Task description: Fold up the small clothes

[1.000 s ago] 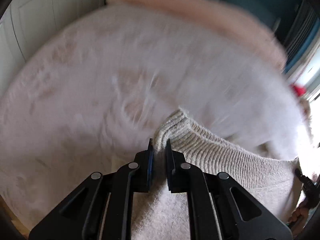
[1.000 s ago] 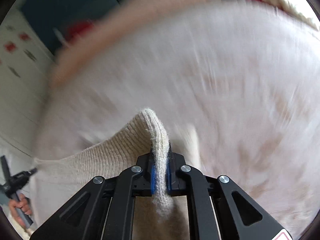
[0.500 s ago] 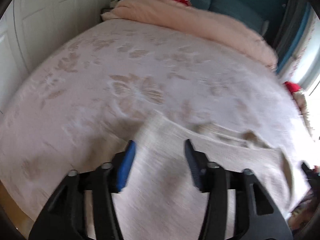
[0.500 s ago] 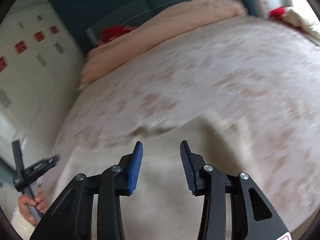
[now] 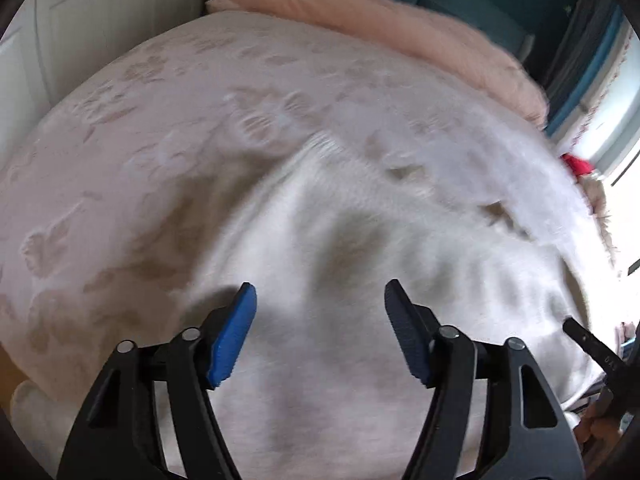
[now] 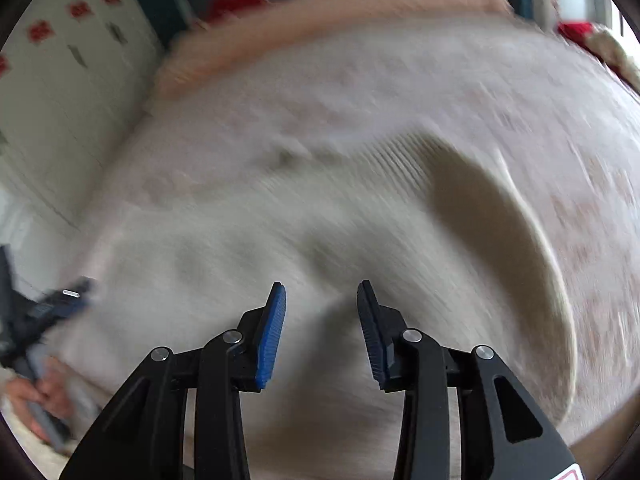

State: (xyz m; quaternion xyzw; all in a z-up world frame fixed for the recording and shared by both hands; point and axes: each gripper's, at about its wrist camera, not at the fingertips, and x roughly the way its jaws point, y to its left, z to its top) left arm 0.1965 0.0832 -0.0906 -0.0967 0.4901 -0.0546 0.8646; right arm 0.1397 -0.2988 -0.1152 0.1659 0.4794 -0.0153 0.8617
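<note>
Left gripper point(image 5: 320, 296) spread wide over cream knit sweater point(image 5: 360, 280); nothing between the fingers, fabric flat below. Open bedspread point(image 5: 140, 120) across left and centre of left wrist frame. Pink blanket point(image 5: 400, 28) ridged along top; white door point(image 5: 100, 12) upper left. Right gripper point(image 6: 321, 296) parted, gap free. Raised sweater fold point(image 6: 520, 220) at right of right wrist frame. Left gripper low at left edge.

Black tool point(image 5: 320, 300) arms, blue ribbed pads point(image 6: 272, 340), silver screws.
</note>
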